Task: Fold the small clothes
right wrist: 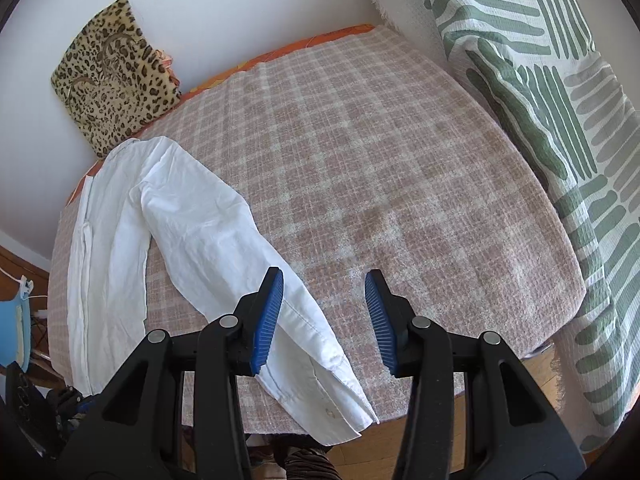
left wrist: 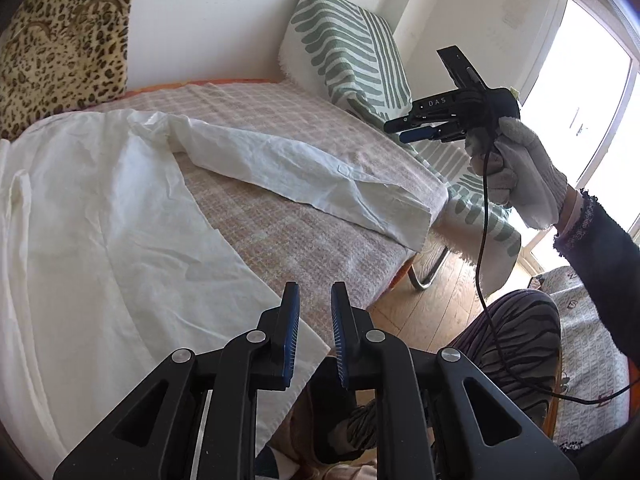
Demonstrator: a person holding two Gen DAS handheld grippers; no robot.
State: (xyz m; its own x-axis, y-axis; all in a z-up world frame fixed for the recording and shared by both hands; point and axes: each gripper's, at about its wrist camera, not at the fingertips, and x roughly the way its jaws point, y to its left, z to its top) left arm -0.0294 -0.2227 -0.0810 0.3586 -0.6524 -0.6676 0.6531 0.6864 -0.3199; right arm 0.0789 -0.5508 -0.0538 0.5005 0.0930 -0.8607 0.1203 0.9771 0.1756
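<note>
A white long-sleeved shirt (left wrist: 100, 216) lies flat on the checked pink bed cover (left wrist: 280, 232). One sleeve (left wrist: 304, 176) stretches out to the bed's near corner. My left gripper (left wrist: 315, 300) is open and empty, just above the shirt's hem at the bed edge. My right gripper (left wrist: 404, 130) shows in the left wrist view, held in a gloved hand in the air off the bed's corner. In the right wrist view the right gripper (right wrist: 325, 285) is open and empty above the sleeve (right wrist: 224, 248), near its cuff (right wrist: 340, 404).
A leopard-print cushion (left wrist: 60, 48) leans on the wall behind the bed. A green-and-white patterned throw (left wrist: 352, 52) covers a chair beside the bed. The wooden floor (left wrist: 436, 292) and the person's striped legs (left wrist: 516, 340) are below the bed edge.
</note>
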